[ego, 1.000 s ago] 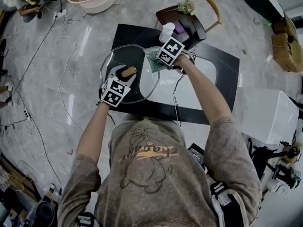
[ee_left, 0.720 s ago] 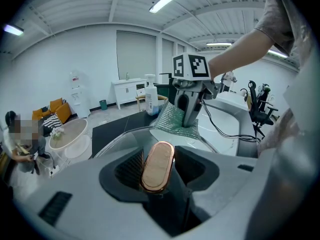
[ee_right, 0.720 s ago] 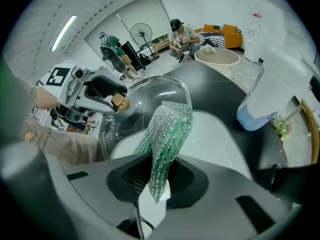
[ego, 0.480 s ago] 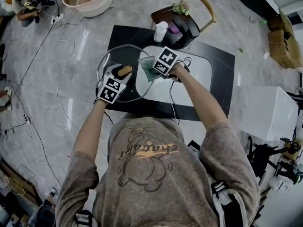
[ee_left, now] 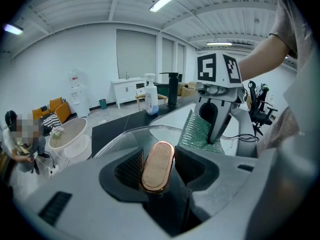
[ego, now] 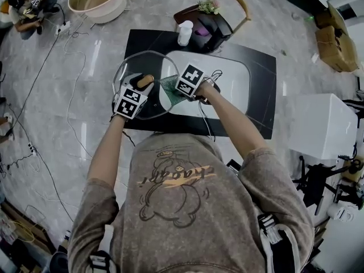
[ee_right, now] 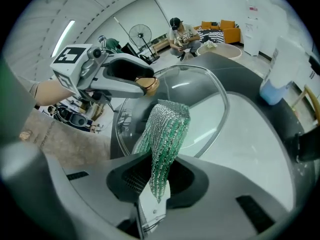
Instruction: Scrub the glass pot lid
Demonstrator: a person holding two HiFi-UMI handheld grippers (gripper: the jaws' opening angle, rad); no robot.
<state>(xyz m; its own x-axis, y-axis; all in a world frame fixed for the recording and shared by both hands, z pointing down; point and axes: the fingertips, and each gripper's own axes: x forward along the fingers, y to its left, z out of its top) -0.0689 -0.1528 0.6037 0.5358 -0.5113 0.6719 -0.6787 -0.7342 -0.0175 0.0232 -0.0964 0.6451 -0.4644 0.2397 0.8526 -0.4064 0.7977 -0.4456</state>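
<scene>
The glass pot lid (ego: 136, 73) is held above the black counter's left end, over the white sink. My left gripper (ego: 138, 90) is shut on the lid's wooden knob (ee_left: 158, 165), which shows between the jaws in the left gripper view. My right gripper (ego: 181, 87) is shut on a green sparkly scrub cloth (ee_right: 164, 134), and the cloth (ego: 169, 90) lies against the lid's right part. The lid's rim (ee_right: 220, 109) curves beyond the cloth in the right gripper view, with the left gripper (ee_right: 145, 85) at its far side.
A white sink basin (ego: 227, 87) is set in the black counter (ego: 264, 95). A soap bottle (ego: 185, 33) and a black tap (ego: 213, 24) stand at the counter's back. A round tub (ego: 96, 1) sits on the floor far left. A white box (ego: 321, 124) stands right.
Both grippers, the lid and the cloth have shifted left and slightly nearer in the head view. The cloth has slid down from the lid's far right edge to its near right part.
</scene>
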